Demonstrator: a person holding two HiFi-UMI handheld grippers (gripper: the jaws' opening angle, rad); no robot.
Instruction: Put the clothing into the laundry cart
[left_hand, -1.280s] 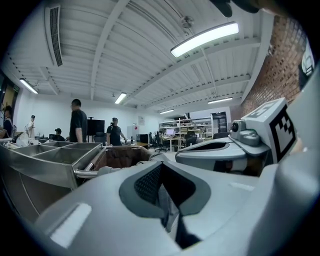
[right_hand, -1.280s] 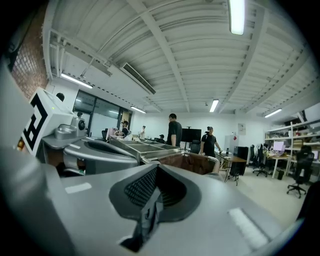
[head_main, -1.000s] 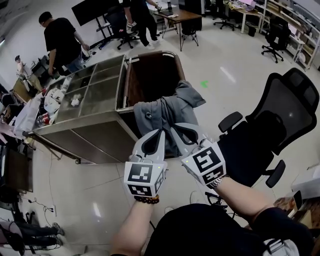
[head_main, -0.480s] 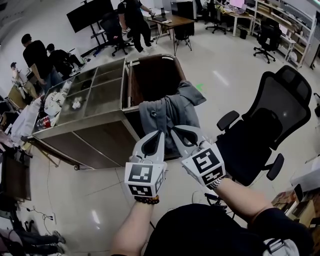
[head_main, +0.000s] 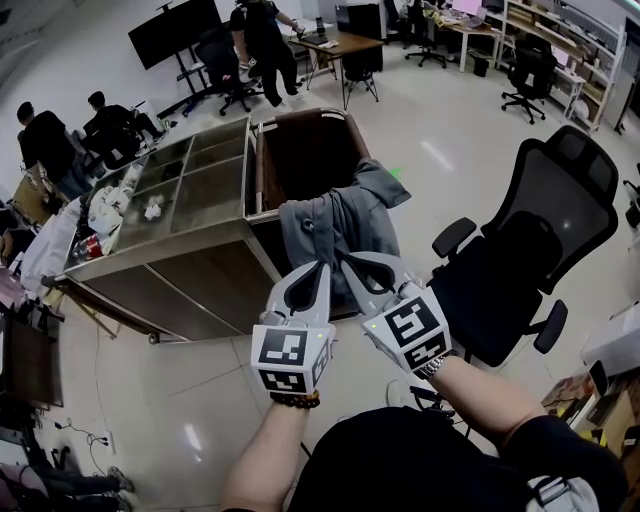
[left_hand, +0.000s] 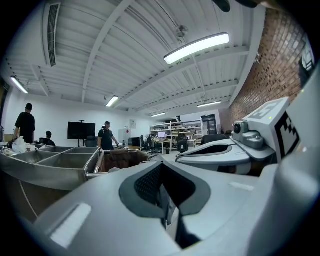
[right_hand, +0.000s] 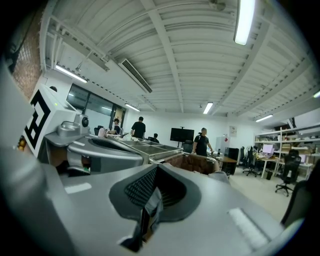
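A grey garment (head_main: 335, 222) hangs in the air in front of me, its far end draped over the near rim of the brown-lined laundry cart (head_main: 300, 113). My left gripper (head_main: 321, 267) and right gripper (head_main: 347, 262) sit side by side at the garment's lower edge, each shut on a pinch of the cloth. In the left gripper view a thin fold of grey fabric (left_hand: 169, 197) shows between the closed jaws. The right gripper view shows the same, a strip of cloth (right_hand: 151, 202) in the closed jaws. The cart's inside looks dark and bare.
A steel table with several compartments (head_main: 190, 180) stands against the cart's left side, with bags and clutter at its far left. A black office chair (head_main: 530, 265) is close on my right. Several people (head_main: 262, 35) stand or sit by desks at the back.
Both grippers and the garment stay almost where they were. The people at the back left have shifted further left.
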